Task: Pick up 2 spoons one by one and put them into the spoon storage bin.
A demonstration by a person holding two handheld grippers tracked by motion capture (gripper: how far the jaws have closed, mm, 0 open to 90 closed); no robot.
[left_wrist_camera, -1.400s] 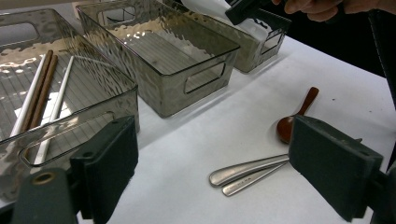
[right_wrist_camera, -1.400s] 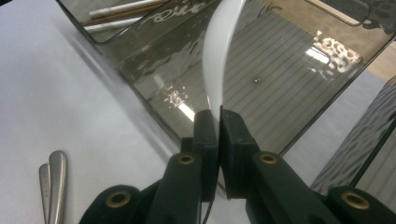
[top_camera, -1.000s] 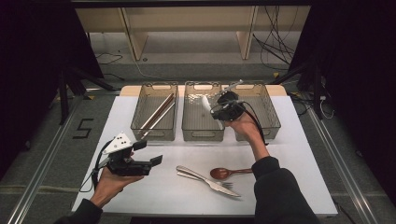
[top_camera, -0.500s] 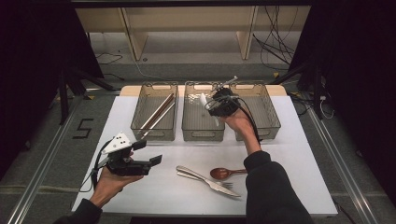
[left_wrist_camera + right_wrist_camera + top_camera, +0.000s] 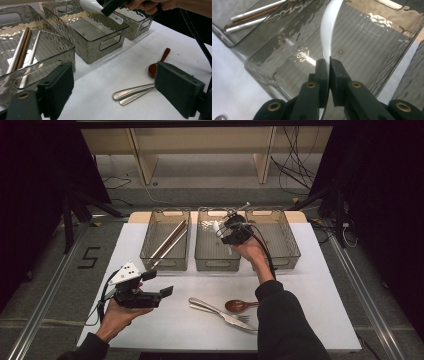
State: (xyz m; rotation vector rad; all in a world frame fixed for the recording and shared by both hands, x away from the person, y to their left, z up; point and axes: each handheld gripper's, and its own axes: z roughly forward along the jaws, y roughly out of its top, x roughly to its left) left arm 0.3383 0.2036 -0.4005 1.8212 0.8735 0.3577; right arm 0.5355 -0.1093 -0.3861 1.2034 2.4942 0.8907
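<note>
Presently, right gripper (image 5: 220, 231): clamped on white spoon (image 5: 327, 37), above middle bin (image 5: 200, 251) at table's far edge.
Left gripper (image 5: 162, 284): jaws wide, empty, near-left corner.

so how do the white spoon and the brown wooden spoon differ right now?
The glossy white ceramic spoon is clamped in the right claw above the middle clear bin; the smaller brown wooden spoon lies loose on the white table beside metal cutlery. Both are spoons.
</note>
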